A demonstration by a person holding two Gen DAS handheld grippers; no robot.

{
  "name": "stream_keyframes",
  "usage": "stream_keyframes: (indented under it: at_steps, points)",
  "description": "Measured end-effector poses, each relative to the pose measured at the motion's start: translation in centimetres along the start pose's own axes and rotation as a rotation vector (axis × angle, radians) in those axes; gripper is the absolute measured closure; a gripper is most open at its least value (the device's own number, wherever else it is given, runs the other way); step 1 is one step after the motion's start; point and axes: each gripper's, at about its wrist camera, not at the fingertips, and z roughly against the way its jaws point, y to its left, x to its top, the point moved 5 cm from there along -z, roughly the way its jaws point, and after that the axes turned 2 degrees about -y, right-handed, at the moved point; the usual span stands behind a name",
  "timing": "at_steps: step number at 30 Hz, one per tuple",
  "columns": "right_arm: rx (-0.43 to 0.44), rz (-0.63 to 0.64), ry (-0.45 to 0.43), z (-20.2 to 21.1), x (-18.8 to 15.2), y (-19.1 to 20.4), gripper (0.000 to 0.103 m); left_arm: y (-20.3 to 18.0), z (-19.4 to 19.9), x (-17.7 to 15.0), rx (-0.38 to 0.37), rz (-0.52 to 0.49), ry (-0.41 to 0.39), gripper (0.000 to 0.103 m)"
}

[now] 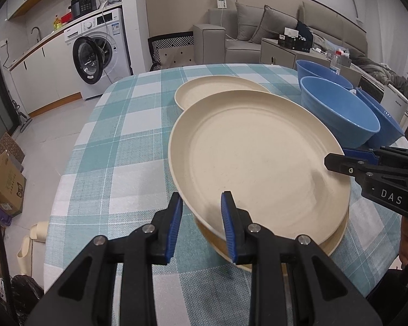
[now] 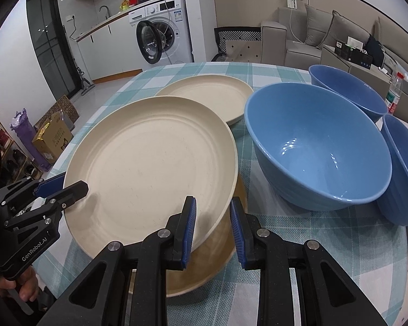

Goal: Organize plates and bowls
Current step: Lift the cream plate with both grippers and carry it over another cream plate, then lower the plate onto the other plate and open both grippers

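A large cream plate (image 1: 258,163) (image 2: 149,163) hangs tilted just above a second cream plate (image 1: 337,233) (image 2: 212,258) that lies on the checked tablecloth (image 1: 117,149). My left gripper (image 1: 201,198) (image 2: 65,187) is shut on the held plate's left rim. On the opposite rim my right gripper (image 2: 213,203) (image 1: 337,157) is shut too. A third cream plate (image 1: 217,89) (image 2: 204,95) lies farther back. Three blue bowls sit to the right: a near one (image 2: 312,149) (image 1: 337,108), a far one (image 2: 345,92) and one tipped at the right edge (image 2: 405,174).
A water bottle (image 2: 394,92) stands behind the bowls at the table's far right. The table's left edge drops to a floor with a cardboard box (image 1: 8,184). A washing machine (image 1: 100,54) and a grey sofa (image 1: 244,35) stand beyond the table.
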Motion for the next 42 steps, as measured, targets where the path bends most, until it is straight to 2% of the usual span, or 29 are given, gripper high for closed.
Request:
stream_keyframes:
  at_steps: [29,40,42]
  points:
    - [-0.078,0.051,0.052,-0.8,-1.9,0.1,0.073,-2.0,-1.2,-1.3,0.025,-0.092,0.071,0.070]
    - [-0.076,0.084,0.048,-0.5,-2.4,0.7,0.066,-2.5,-1.4,-1.8,0.044,-0.142,0.112,0.063]
    - [-0.061,0.092,0.043,-0.5,-2.4,1.0,0.064,-2.6,-1.5,-1.9,0.047,-0.152,0.118,0.059]
